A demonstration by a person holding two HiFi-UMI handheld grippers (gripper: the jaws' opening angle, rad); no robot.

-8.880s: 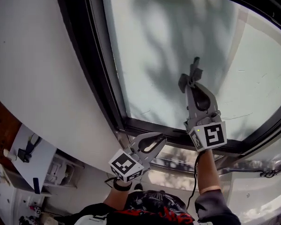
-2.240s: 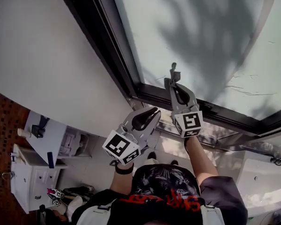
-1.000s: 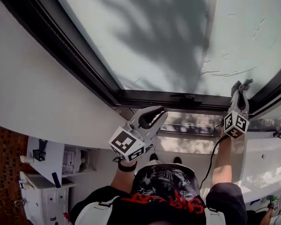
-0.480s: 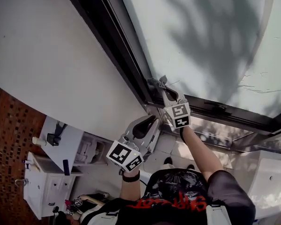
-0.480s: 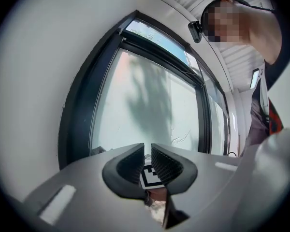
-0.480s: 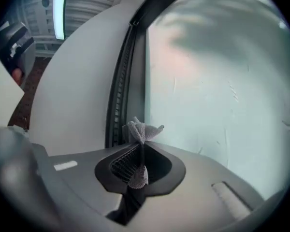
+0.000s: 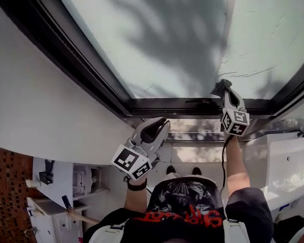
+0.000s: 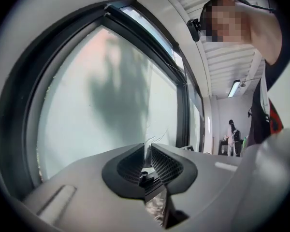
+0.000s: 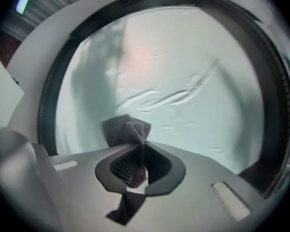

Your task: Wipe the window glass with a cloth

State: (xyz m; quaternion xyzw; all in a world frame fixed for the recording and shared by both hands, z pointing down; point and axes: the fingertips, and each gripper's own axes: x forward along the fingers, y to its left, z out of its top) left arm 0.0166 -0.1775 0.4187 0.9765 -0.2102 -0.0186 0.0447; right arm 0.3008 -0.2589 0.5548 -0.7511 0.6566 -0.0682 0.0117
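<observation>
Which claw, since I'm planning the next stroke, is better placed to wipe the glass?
Right. The right claw is shut on the cloth and held up at the window glass near its lower frame; the left claw is shut, empty and lower, off the glass.

The cloth (image 7: pixel 219 87) sits pinched in the right gripper (image 7: pixel 227 89), at the lower edge of the window glass (image 7: pixel 192 34) and just above the frame's bottom rail (image 7: pixel 167 106), right of centre. The left gripper (image 7: pixel 160 123) lies lower and further left, below that rail and apart from the glass. The wall (image 7: pixel 35 100) runs along the frame's left side.
</observation>
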